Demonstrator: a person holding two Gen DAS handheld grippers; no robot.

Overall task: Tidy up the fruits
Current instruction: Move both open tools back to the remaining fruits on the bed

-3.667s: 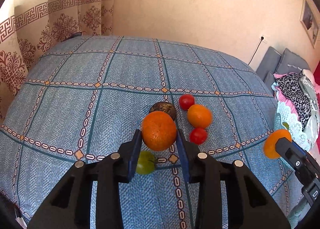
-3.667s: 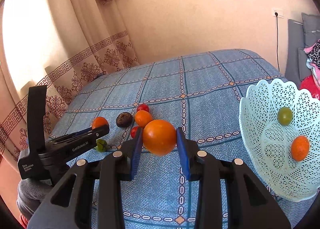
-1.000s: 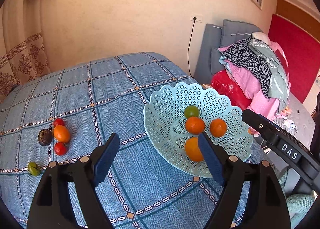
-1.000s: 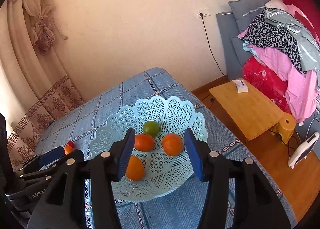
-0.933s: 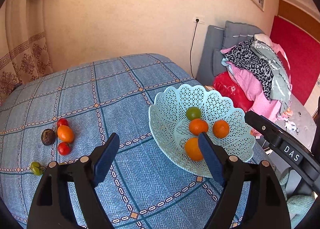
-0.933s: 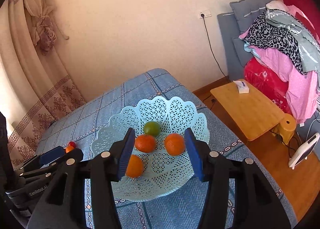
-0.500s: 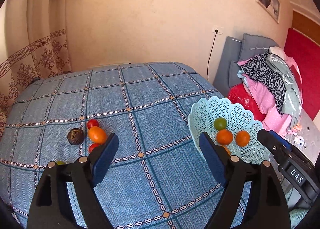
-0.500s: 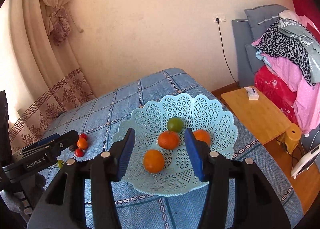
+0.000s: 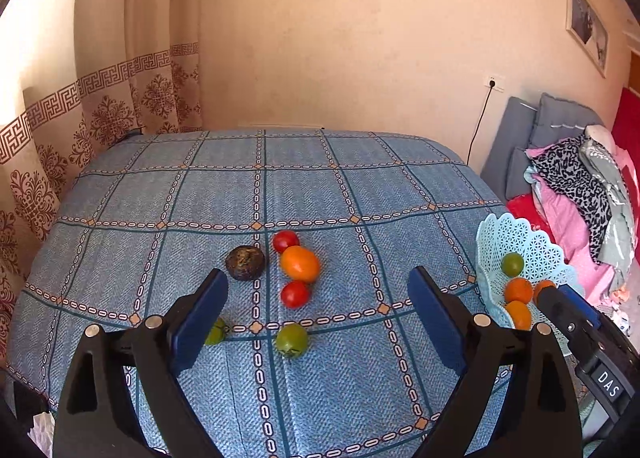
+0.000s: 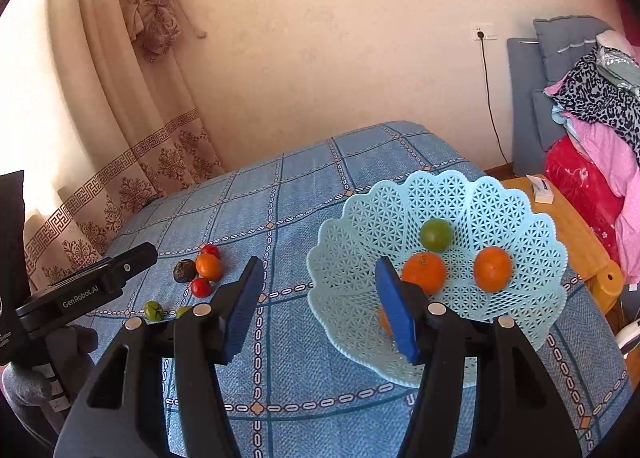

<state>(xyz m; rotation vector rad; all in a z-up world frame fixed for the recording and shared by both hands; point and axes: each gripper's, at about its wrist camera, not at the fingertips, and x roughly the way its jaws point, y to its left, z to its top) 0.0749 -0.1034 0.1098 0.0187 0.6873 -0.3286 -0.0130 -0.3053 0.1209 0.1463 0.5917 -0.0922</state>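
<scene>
On the blue checked cloth (image 9: 120, 242) lie an orange (image 9: 300, 264), two red tomatoes (image 9: 285, 240) (image 9: 295, 294), a dark brown fruit (image 9: 245, 262) and two green fruits (image 9: 292, 340) (image 9: 214, 332). My left gripper (image 9: 316, 314) is open and empty, held above the cloth just short of them. A pale blue lattice basket (image 10: 400, 218) holds a green fruit (image 10: 436, 234) and three oranges (image 10: 424, 272). My right gripper (image 10: 320, 298) is open and empty by the basket's left rim. The basket also shows in the left wrist view (image 9: 532, 250).
A patterned curtain (image 9: 100, 110) hangs at the back left. Grey cushions and a pile of clothes (image 10: 592, 118) lie at the right. A low wooden table (image 10: 576, 234) stands beyond the basket. The cloth's edge drops off at the left and front.
Both grippers have swung left, away from the basket toward the loose fruit. Earlier each held an orange; those oranges now lie in the basket and both grippers are empty.
</scene>
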